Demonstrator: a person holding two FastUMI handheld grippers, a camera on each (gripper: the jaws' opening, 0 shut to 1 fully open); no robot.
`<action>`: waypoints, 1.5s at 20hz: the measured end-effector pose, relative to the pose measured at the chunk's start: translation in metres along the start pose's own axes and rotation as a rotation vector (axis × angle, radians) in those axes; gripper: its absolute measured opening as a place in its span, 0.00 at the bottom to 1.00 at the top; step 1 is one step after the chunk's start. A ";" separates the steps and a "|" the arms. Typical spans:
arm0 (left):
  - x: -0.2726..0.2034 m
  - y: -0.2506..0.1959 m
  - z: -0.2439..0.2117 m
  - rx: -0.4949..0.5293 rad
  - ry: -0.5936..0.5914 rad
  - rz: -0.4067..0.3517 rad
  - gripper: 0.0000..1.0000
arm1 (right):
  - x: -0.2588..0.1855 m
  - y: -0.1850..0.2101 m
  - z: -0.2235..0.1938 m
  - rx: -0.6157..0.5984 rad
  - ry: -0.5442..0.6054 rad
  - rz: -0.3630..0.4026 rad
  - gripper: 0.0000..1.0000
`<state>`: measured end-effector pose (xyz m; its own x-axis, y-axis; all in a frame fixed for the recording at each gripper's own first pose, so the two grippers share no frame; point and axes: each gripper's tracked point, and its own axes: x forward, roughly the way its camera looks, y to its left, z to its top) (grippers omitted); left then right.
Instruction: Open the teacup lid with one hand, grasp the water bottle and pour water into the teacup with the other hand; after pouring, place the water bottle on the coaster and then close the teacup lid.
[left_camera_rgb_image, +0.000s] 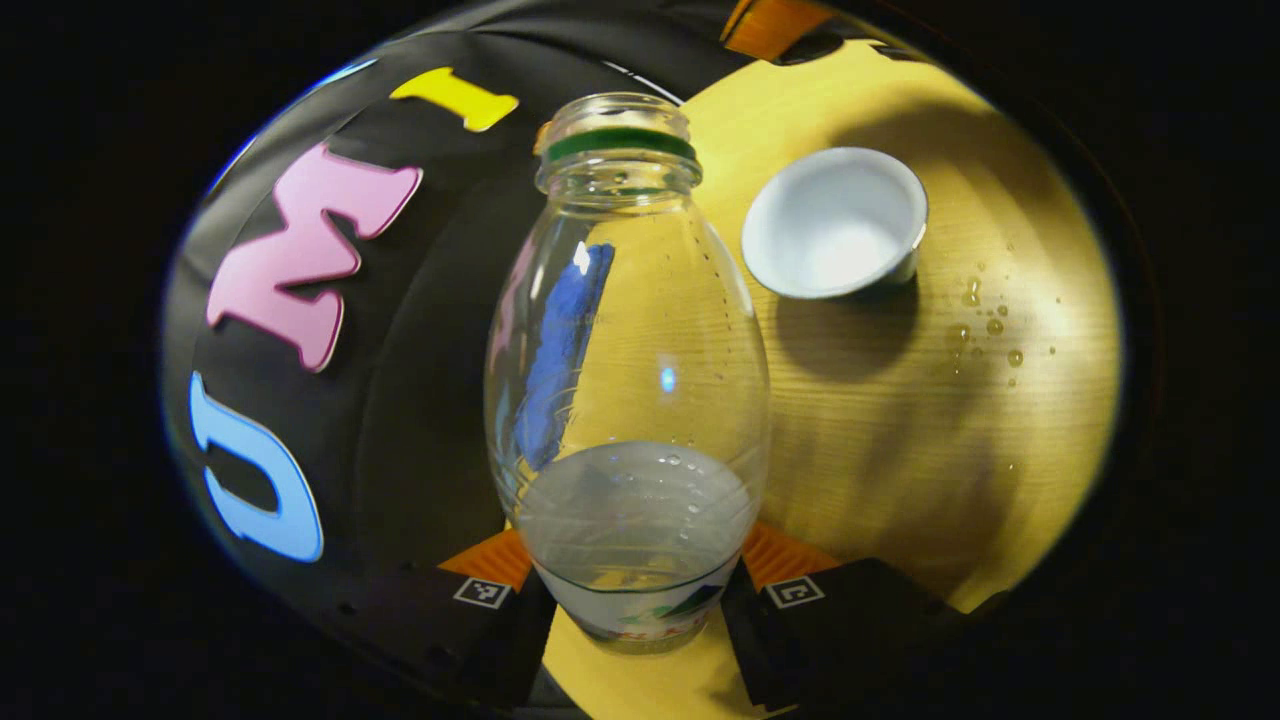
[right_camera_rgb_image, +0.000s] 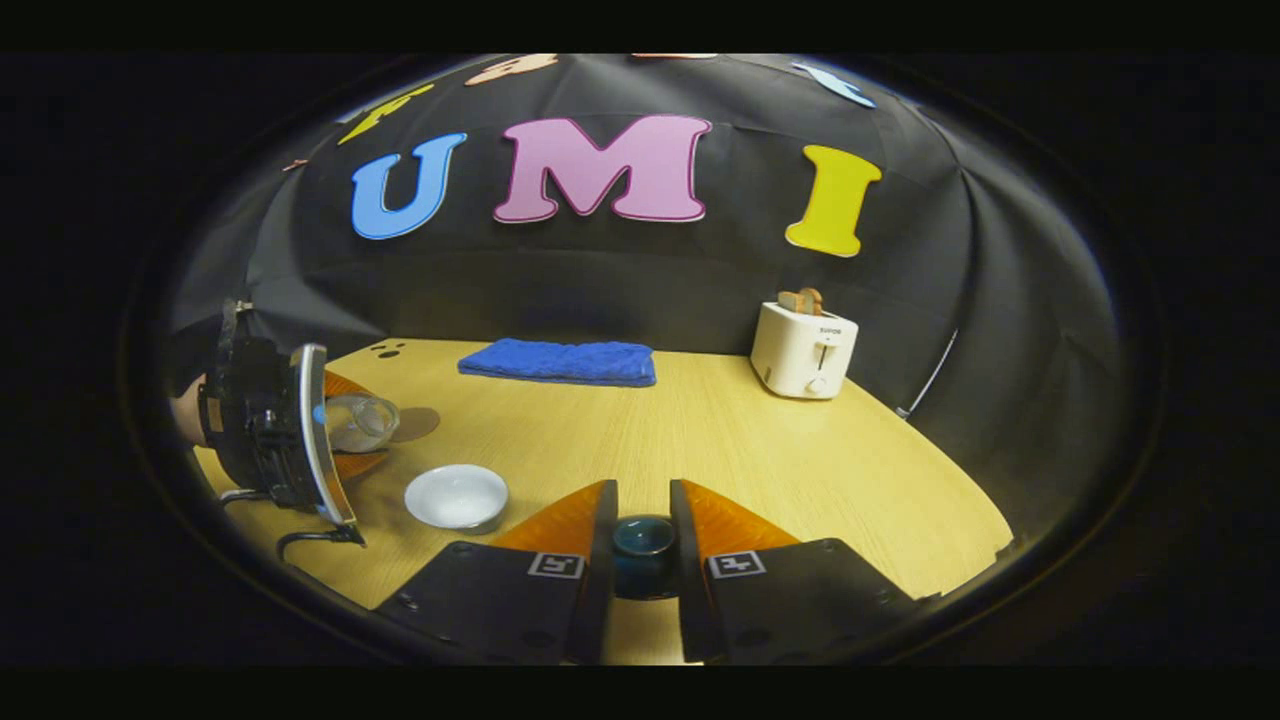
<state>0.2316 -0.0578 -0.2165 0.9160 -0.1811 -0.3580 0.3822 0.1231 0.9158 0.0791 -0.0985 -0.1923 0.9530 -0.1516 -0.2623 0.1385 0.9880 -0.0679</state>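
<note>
The pale wooden table spreads ahead of both grippers. Far beyond the right gripper, at the table's back edge, lie a folded blue cloth and, to its right, a white toaster. The clear plastic water bottle, uncapped and part full, sits clamped near its base between the left gripper fingers. Ahead and right of it stands the open white teacup on the table, water droplets beside it. The right gripper's fingers pinch the dark teal teacup lid.
</note>
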 end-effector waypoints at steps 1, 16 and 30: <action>0.004 0.003 0.003 0.033 -0.004 0.001 0.77 | 0.000 -0.003 -0.001 0.005 0.003 -0.003 0.30; 0.016 0.012 0.007 0.427 0.036 -0.074 0.77 | -0.007 -0.003 -0.003 0.014 -0.003 0.023 0.30; 0.018 0.040 0.011 0.681 0.070 -0.097 0.78 | -0.017 0.006 -0.005 0.047 -0.002 0.046 0.30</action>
<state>0.2615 -0.0671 -0.1845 0.8960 -0.0942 -0.4339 0.3222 -0.5345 0.7813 0.0622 -0.0899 -0.1928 0.9592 -0.1061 -0.2621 0.1072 0.9942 -0.0102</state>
